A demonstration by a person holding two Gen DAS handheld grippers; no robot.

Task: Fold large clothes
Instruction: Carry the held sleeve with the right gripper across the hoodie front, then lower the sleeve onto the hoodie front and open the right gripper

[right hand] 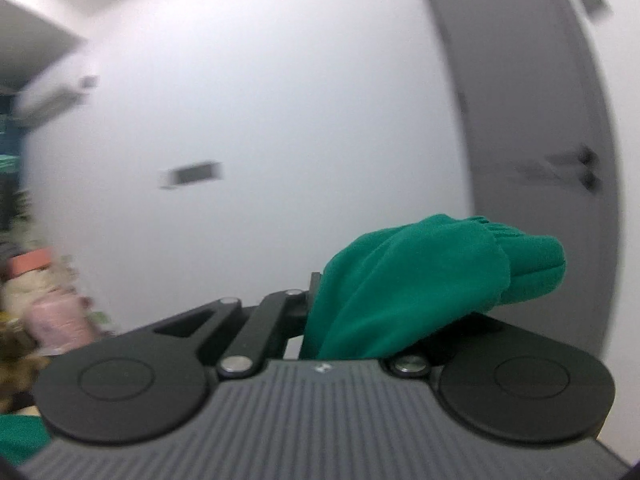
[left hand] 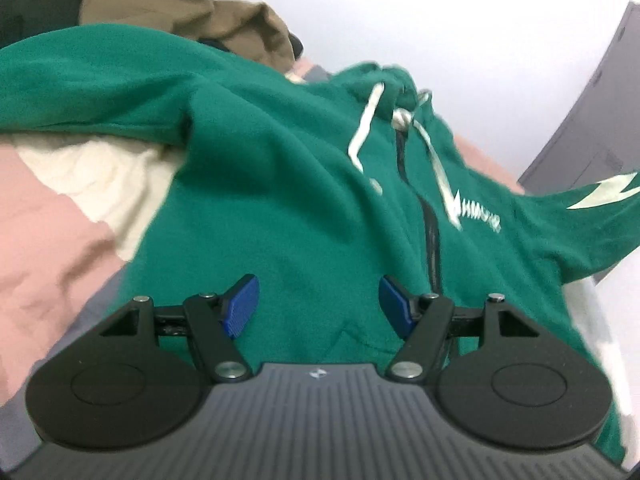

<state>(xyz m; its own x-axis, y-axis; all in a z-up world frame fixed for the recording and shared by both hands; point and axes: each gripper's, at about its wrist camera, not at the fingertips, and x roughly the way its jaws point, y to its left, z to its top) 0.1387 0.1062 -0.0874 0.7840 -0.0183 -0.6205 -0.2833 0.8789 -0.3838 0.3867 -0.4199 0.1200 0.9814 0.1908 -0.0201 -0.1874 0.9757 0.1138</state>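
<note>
Right gripper (right hand: 320,312) clamped on sleeve cuff (right hand: 520,256), held high; left gripper (left hand: 319,306) gaping, empty, above green hoodie (left hand: 260,184) spread on bed (left hand: 48,240). Fleece soft, floppy, weighty; I'd pinch hem or shoulder seam.

Both views are evenly lit by soft, diffuse indoor light, with no glare and only faint shadows in the folds of the green hoodie (left hand: 280,184). Fisheye distortion bows the grey door (right hand: 532,120) at the edge. Motion blur smears the right wrist view heavily; the left is mildly soft.
</note>
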